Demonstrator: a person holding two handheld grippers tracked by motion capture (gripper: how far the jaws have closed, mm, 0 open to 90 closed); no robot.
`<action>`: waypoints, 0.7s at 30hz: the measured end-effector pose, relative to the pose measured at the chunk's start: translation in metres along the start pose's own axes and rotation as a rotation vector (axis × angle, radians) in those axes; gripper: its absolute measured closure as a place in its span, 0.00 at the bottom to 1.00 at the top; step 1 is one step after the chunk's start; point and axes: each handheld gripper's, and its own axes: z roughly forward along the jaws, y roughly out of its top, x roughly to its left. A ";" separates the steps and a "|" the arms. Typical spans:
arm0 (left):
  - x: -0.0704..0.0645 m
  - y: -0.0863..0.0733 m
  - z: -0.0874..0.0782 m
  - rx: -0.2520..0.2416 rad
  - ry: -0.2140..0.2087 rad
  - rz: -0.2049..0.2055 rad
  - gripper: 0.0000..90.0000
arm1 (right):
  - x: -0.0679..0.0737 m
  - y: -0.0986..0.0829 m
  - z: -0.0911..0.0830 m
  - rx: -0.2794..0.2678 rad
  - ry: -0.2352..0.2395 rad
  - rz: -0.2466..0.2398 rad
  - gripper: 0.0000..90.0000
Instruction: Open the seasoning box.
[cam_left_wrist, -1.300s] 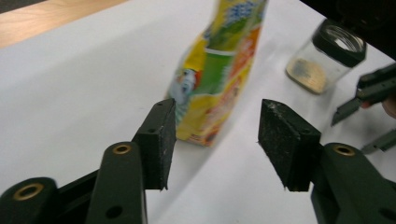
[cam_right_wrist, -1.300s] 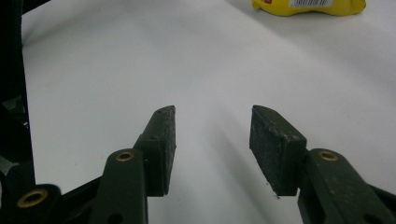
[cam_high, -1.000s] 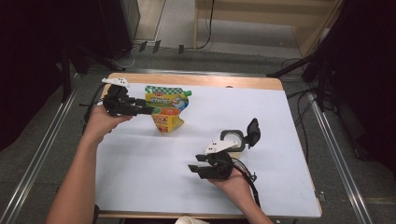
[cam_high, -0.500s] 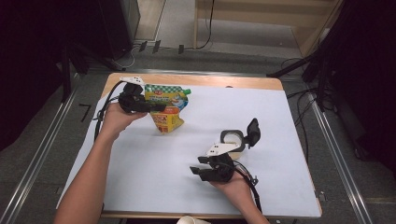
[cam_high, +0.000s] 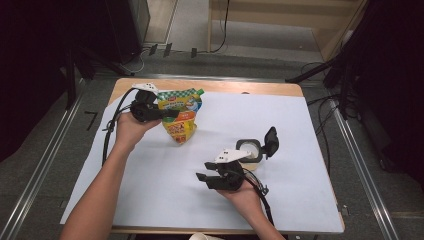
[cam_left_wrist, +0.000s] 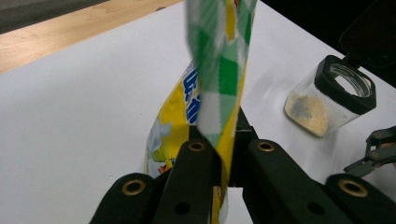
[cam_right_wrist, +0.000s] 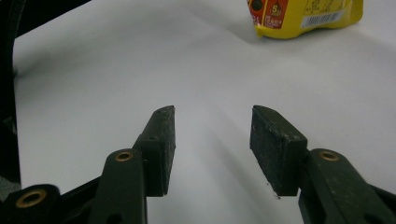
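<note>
Pouch (cam_high: 181, 116) print unreadable, barcode | left hand-held gripper (cam_high: 167, 114) clamps pouch | right hand-held gripper (cam_right_wrist: 212, 147) wide, empty

Light falls from overhead onto the white sheet (cam_high: 200, 170), which is bright and evenly lit, while the floor around the table (cam_high: 210, 86) lies dim to near black. In the left gripper view the pouch (cam_left_wrist: 219, 70) is blurred close to the lens, and the jar (cam_left_wrist: 327, 95) beyond it is sharper. In the right gripper view soft shadows lie on the sheet near the jaws.
</note>
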 end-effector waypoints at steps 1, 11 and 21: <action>-0.002 0.001 0.000 0.002 0.007 0.004 1.00 | -0.001 0.005 0.006 0.001 -0.002 -0.007 0.57; -0.018 0.013 -0.015 -0.033 -0.051 -0.032 1.00 | -0.004 0.007 0.010 0.010 -0.022 -0.013 0.54; -0.044 0.019 -0.021 -0.008 -0.098 -0.005 1.00 | -0.013 0.001 0.011 0.025 -0.062 0.001 0.51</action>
